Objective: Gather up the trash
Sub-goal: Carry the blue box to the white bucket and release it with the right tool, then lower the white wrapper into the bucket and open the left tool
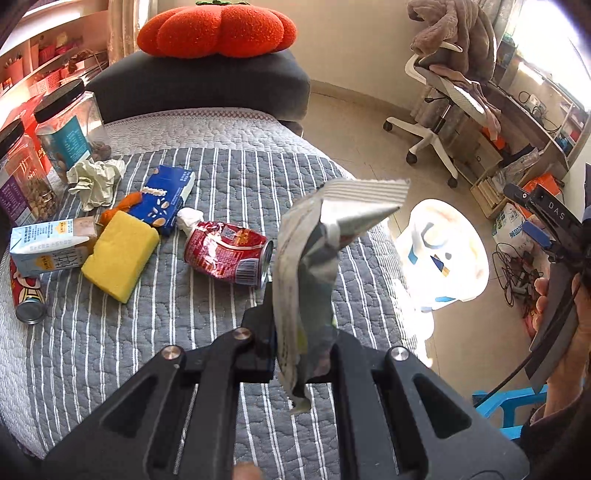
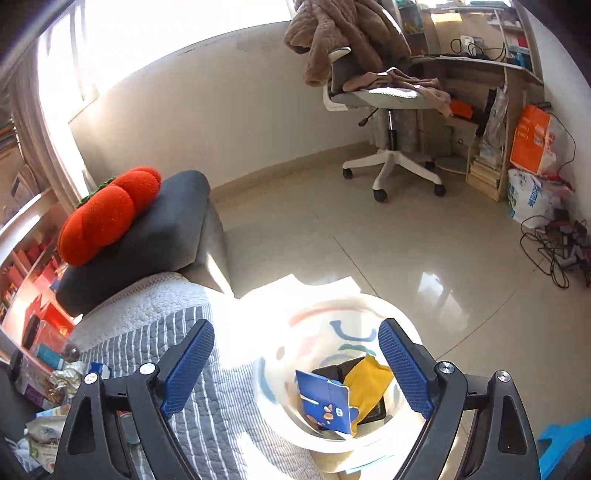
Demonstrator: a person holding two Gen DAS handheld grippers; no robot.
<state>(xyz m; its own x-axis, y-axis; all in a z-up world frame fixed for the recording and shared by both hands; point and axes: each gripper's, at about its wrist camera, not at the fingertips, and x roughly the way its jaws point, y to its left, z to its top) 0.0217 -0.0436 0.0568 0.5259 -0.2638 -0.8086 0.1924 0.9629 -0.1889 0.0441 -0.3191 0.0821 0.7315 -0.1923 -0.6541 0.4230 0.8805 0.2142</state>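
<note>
My left gripper (image 1: 303, 343) is shut on a silver foil snack wrapper (image 1: 314, 258) and holds it upright above the striped bed cover (image 1: 147, 332). A crushed red can (image 1: 225, 253), a yellow sponge (image 1: 120, 254), a blue box (image 1: 162, 199), a milk carton (image 1: 48, 247), crumpled paper (image 1: 96, 181) and a small can (image 1: 26, 295) lie on the bed. My right gripper (image 2: 295, 365) is open and empty above the white trash bin (image 2: 291, 332), which holds a blue carton (image 2: 325, 402) and a yellow packet (image 2: 365, 380). The bin (image 1: 443, 254) stands beside the bed.
Jars of nuts (image 1: 70, 133) stand at the bed's left. A dark cushion (image 1: 199, 81) carries a red pumpkin pillow (image 1: 218, 31). An office chair (image 2: 388, 103) with clothes, a desk with bags (image 2: 532, 140) and floor cables (image 2: 557, 247) are to the right. A blue stool (image 1: 506, 402) is nearby.
</note>
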